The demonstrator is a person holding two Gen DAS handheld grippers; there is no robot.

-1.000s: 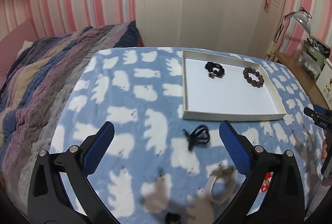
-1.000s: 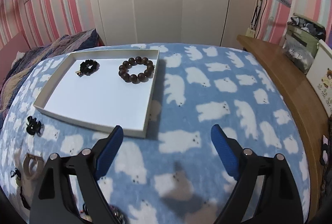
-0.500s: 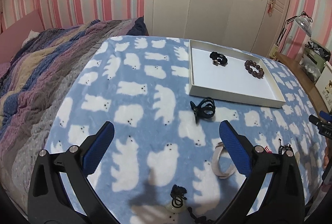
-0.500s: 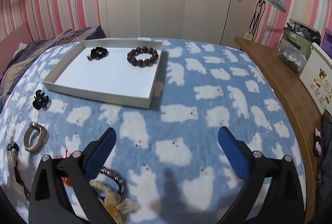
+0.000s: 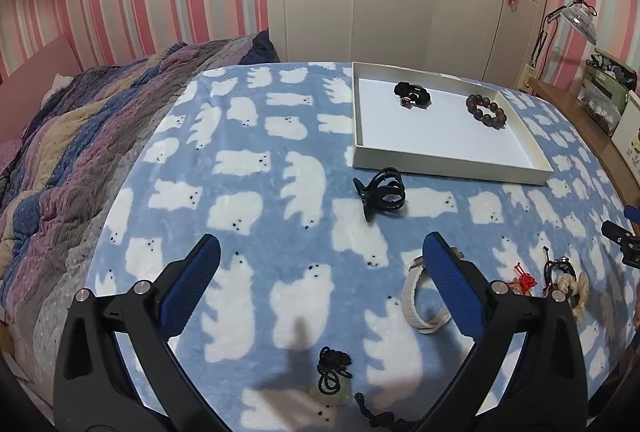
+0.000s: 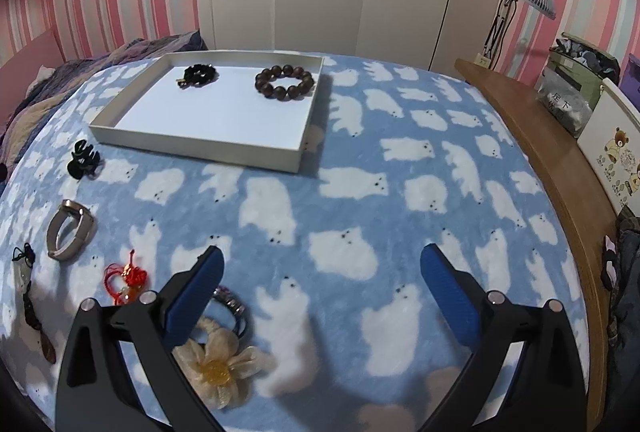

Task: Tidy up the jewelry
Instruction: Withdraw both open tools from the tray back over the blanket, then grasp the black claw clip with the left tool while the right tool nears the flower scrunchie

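Both wrist views. Over the last second both tools have drawn back and upward from the bedspread: the white tray (image 5: 444,162), close ahead of the left gripper (image 5: 320,256) a second ago, now lies well ahead and to its right, and pieces formerly out of view appear beneath the tools. The left gripper stands wide open and empty; the right gripper (image 6: 320,266) is likewise spread with nothing between its fingers.

The tray holds two items: a black hair tie (image 5: 412,94) at its far side and a dark bead bracelet (image 5: 486,111) to that item's right.

The retreat suggests a pause between placements, with a new target to be chosen. Still outside the tray are a black claw clip (image 5: 380,192), ahead of the left gripper and just short of the tray's near wall; a beige band (image 5: 420,296) at the left gripper's right finger; a red knot charm (image 6: 128,280) and a cream flower scrunchie (image 6: 218,368) at the right gripper's left finger; and a jade pendant on black cord (image 5: 332,384) below the left gripper.

Legible writing: a grey pouch (image 6: 566,104) far right of the right gripper bears Chinese characters, apparently "足下"; the rest is unreadable.
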